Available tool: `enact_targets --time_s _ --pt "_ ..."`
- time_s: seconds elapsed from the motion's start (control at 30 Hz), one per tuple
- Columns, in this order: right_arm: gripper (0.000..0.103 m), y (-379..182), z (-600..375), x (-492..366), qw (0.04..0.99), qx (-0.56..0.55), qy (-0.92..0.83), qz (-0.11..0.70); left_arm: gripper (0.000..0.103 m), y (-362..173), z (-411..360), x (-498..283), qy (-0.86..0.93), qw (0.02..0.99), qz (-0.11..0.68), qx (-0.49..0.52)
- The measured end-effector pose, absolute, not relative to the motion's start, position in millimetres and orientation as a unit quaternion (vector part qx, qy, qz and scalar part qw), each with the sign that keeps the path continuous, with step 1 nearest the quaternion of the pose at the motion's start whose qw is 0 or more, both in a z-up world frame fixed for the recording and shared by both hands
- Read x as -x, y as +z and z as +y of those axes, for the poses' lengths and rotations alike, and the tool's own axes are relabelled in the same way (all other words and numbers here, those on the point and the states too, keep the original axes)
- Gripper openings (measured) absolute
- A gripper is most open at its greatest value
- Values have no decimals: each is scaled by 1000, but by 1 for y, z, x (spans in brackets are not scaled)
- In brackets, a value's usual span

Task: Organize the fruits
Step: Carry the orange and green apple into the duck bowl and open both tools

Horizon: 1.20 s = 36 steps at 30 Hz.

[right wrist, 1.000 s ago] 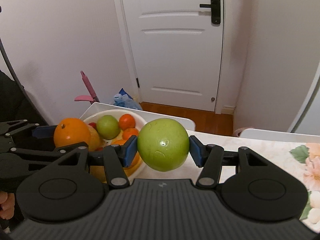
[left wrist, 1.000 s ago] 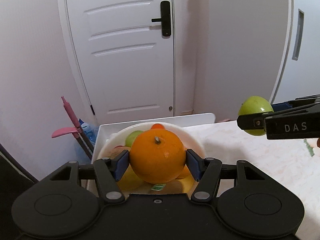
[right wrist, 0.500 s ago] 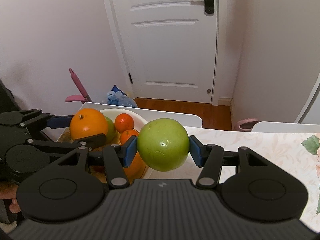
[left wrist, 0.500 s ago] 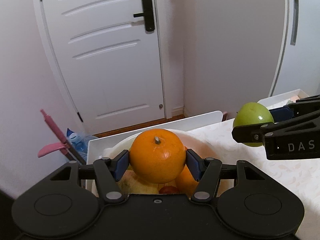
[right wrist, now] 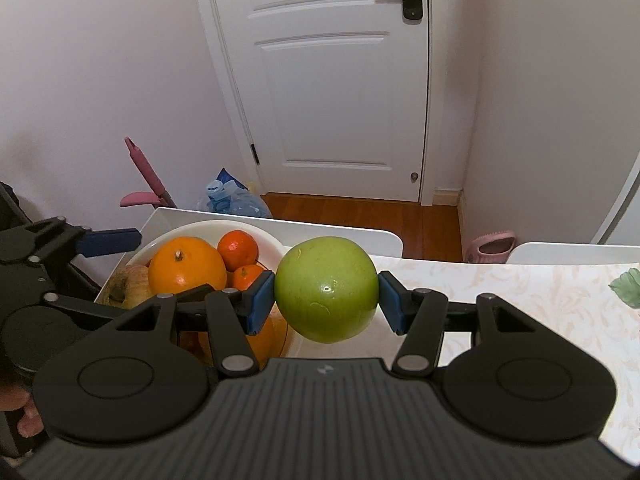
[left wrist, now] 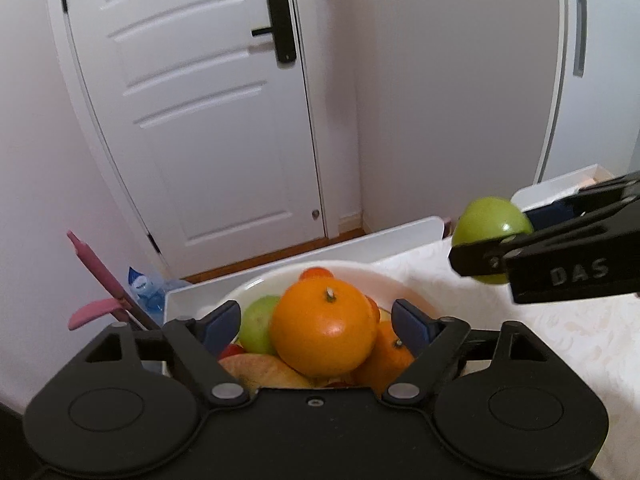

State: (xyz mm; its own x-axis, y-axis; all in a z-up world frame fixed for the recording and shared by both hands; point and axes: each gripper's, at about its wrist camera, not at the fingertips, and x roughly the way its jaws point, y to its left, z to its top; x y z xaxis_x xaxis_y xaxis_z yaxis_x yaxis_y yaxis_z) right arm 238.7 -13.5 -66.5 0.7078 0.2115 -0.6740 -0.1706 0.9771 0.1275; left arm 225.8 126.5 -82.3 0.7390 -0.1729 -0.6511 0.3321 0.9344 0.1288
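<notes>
My left gripper [left wrist: 316,320] is open, its blue pads apart from the large orange [left wrist: 324,326], which rests on the pile of fruit in the white bowl [left wrist: 372,276]. The orange also shows in the right wrist view [right wrist: 186,266], with the left gripper [right wrist: 120,264] around it. My right gripper [right wrist: 326,296] is shut on a green apple [right wrist: 326,288] and holds it in the air just right of the bowl [right wrist: 276,246]. From the left wrist view the apple [left wrist: 492,224] hangs at the right, above the table.
The bowl holds another green apple [left wrist: 258,324], tangerines [right wrist: 238,250], a second orange [left wrist: 386,362] and a yellowish apple [right wrist: 126,286]. The bowl sits in a white tray [right wrist: 344,232] at the table's far edge. The floral tablecloth [right wrist: 520,292] extends right.
My left gripper has opened and let go of the large orange, which now lies on the fruit in the bowl. My right gripper still holds the green apple, slightly nearer the bowl.
</notes>
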Motion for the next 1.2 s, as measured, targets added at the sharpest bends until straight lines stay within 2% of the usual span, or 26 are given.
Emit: enact_targets --time_s 0.3,0.53,1.1,1.2 --pt "70 -65 -10 -241 922 -16 122 367 90 -70 145 -210 -109 932 332 -94" --pt "70 -66 -4 -242 920 -3 145 365 101 -63 160 -190 -73 935 339 -77" --pt "71 -101 5 -257 918 7 212 334 102 -67 169 -162 -59 938 336 -56" --pt "87 -100 2 -254 924 -3 217 315 102 -69 171 -160 -62 937 338 -59"
